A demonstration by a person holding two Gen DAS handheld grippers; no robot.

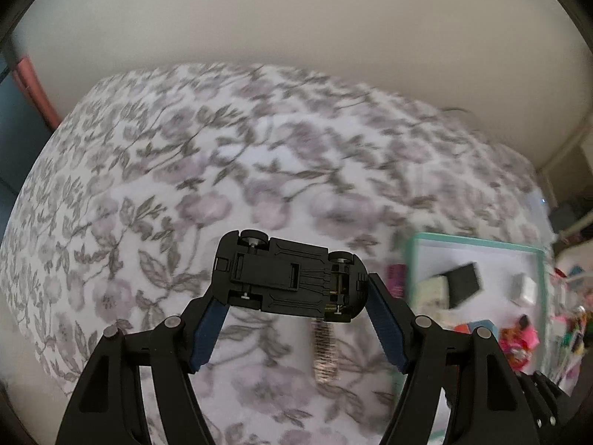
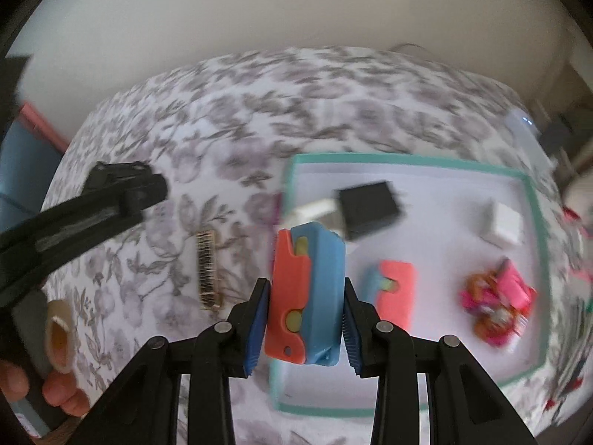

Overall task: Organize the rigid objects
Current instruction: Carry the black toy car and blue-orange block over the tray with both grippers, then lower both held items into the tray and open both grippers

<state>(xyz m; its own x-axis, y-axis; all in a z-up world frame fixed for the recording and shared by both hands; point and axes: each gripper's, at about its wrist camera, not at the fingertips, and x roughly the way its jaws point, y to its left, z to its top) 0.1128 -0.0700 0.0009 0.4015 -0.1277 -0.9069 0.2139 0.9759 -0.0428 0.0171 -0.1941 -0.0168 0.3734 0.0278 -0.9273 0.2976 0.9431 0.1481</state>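
We've got the left tongs [image 1: 292,296] clamped on a toy car [image 1: 291,275] and the right tongs [image 2: 305,319] on a plastic knife [image 2: 305,296], both headed for the tray [image 2: 533,200], lower right.

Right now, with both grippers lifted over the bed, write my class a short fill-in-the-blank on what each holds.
1. The left gripper holds a black toy ____, underside to the camera.
2. The right gripper holds an orange and ____ toy.
3. The box has a ____ rim.

Missing words: car; blue; teal
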